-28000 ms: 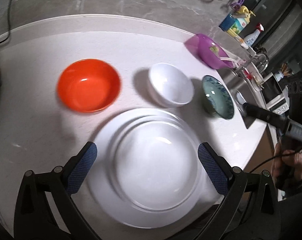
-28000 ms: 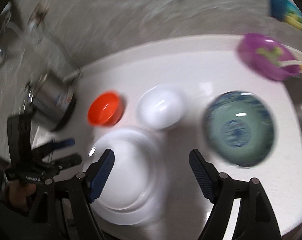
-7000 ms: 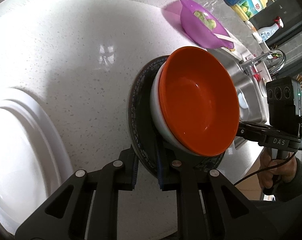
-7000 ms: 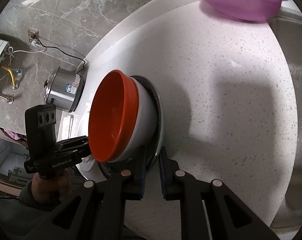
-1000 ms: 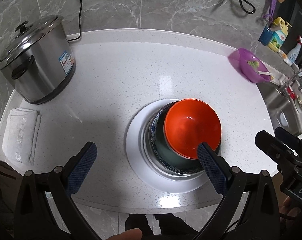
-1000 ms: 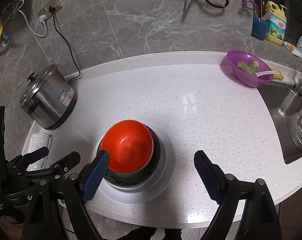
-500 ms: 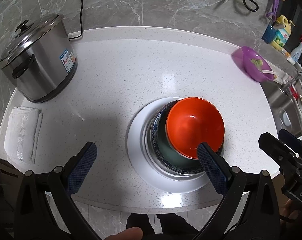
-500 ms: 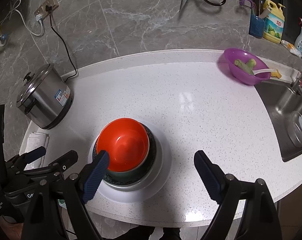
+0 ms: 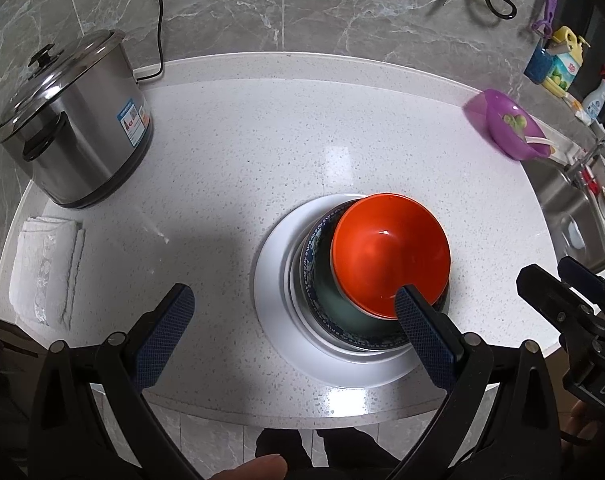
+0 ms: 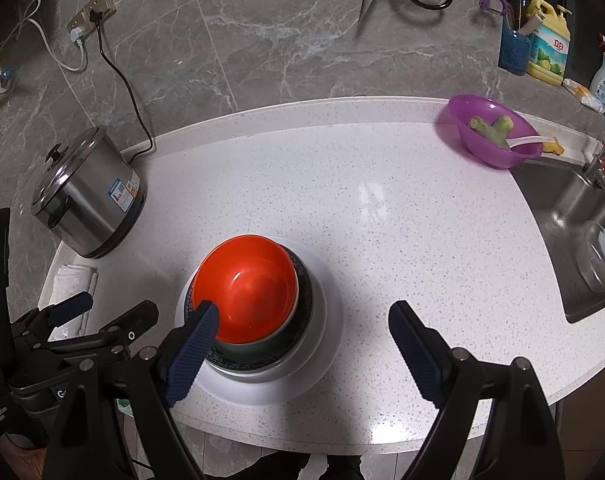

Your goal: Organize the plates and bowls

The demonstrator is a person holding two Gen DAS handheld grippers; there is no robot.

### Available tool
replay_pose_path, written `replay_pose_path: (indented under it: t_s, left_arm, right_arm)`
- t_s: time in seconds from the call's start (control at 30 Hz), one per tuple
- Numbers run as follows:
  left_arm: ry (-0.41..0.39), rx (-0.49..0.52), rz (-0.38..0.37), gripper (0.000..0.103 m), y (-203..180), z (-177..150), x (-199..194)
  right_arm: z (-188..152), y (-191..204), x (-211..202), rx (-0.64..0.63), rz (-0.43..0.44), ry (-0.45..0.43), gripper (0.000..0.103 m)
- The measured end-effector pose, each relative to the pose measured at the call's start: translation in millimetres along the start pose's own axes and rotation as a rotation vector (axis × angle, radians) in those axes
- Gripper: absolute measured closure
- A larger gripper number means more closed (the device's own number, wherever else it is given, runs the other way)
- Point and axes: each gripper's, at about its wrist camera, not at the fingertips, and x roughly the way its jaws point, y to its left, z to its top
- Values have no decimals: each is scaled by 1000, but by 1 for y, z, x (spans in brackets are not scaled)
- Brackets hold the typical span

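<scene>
An orange bowl (image 9: 386, 246) sits nested in a white bowl (image 10: 291, 312), inside a green bowl with a blue patterned rim (image 9: 322, 288), on stacked white plates (image 9: 278, 308). The stack also shows in the right wrist view, with the orange bowl (image 10: 248, 286) on top of the plates (image 10: 322, 320). My left gripper (image 9: 292, 312) is open and empty, held high above the counter, near its front edge. My right gripper (image 10: 302, 334) is open and empty, also high above the stack. Each gripper shows at the edge of the other's view.
A steel rice cooker (image 9: 70, 120) stands at the back left with a folded white cloth (image 9: 46, 268) in front of it. A purple bowl with vegetables (image 10: 492, 136) sits at the back right beside a sink (image 10: 582, 220). Bottles (image 10: 548, 54) line the wall.
Both grippers have drifted slightly, still open and raised; the stack sits a little further right in the left view. Nothing on the counter has moved.
</scene>
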Motion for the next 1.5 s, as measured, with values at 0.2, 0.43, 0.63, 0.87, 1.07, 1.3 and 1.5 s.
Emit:
replay_pose_path:
  t_s: [0.2, 0.43, 0.63, 0.87, 1.07, 1.3, 1.5]
  left_arm:
    - [4, 5, 0, 2, 0, 1, 2]
    - [8, 6, 1, 2, 0, 3, 4]
    - [8, 7, 2, 2, 0, 2, 5]
    - [9, 6, 4, 2, 0, 1, 5]
    - [8, 7, 8, 2, -1, -1, 5]
    - [9, 4, 8, 2, 0, -1, 5]
    - [7, 4, 9, 2, 1, -1, 4]
  right_arm:
    - [0, 0, 0, 0, 0, 1, 15]
    - [-1, 0, 1, 1, 1, 3, 15]
    - [-1, 0, 1, 1, 1, 4, 15]
    - [-1, 0, 1, 3, 0, 4, 15]
    - [-2, 1, 1, 3, 0, 4, 15]
    - [-3, 3, 2, 3, -3, 5, 15]
    - [-3, 3, 2, 3, -2, 5, 15]
